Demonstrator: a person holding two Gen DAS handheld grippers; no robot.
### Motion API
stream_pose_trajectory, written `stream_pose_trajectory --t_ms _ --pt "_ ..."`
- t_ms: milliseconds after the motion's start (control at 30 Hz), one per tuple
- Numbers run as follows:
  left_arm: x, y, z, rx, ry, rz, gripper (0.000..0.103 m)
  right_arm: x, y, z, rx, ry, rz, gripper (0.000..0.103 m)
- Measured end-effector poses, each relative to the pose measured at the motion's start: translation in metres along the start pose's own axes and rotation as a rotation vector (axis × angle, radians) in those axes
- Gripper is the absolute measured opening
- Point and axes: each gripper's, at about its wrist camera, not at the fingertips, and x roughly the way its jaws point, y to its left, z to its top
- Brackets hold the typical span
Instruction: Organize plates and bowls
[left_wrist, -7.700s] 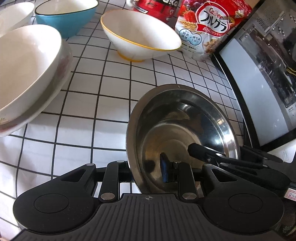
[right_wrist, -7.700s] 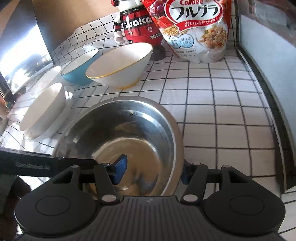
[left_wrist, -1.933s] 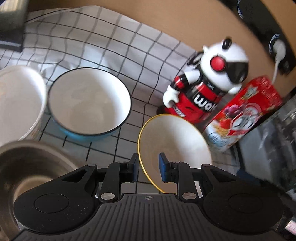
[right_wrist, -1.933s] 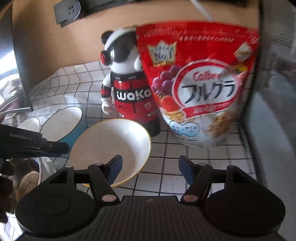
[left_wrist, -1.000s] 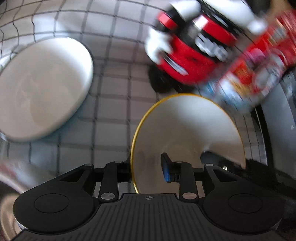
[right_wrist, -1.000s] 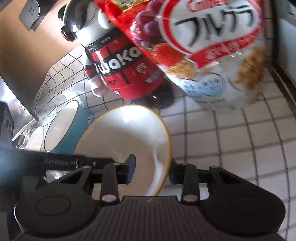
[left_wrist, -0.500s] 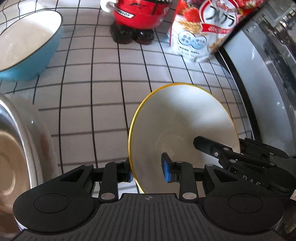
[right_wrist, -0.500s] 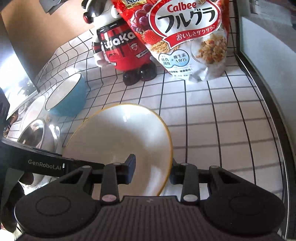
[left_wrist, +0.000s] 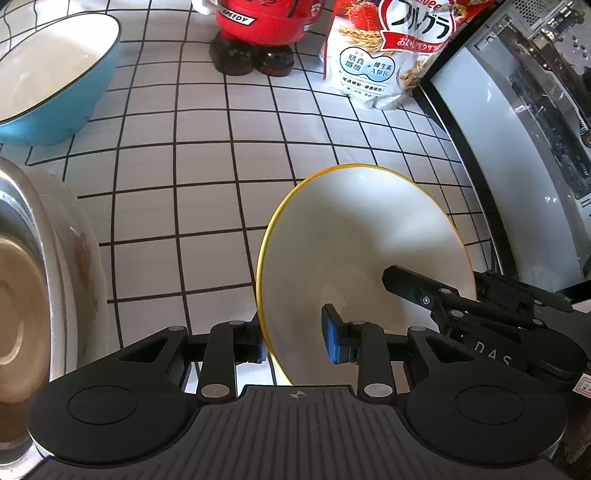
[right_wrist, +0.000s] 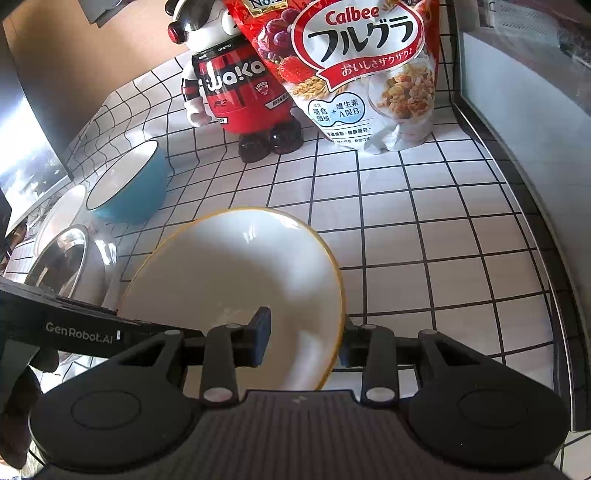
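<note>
Both grippers are pinching the yellow-rimmed bowl (left_wrist: 364, 254): left gripper (left_wrist: 295, 338) on its left rim, right gripper (right_wrist: 304, 338) on its right. Steel bowl (left_wrist: 22, 295), atop a white bowl, is lying left, nearer the left gripper.

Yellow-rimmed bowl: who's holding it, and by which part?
Both grippers hold the yellow-rimmed bowl by its rim wall: left gripper on the left side, right gripper on the right, one finger inside, one outside.

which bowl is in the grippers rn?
The yellow-rimmed bowl: left gripper and right gripper straddle opposite rims. The blue bowl and steel bowl sit untouched.
</note>
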Motion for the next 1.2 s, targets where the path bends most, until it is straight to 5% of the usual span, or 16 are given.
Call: stream_pose_trajectory --t_ms 867,1067,1200 --pt "-0.028 0.012 -0.009 -0.032 -0.067 -0.022 0.029 -0.014 0.010 -0.001 -0.016 -0.059 -0.100 0.038" --pt "-0.037 0.017 -0.010 -0.049 -0.085 -0.020 0.029 -0.025 0.023 0.006 -0.067 -0.150 -0.157 0.038" --pt "-0.050 0.023 -0.007 -0.065 -0.116 -0.029 0.029 -0.040 0.033 0.018 -0.070 -0.233 -0.169 0.048"
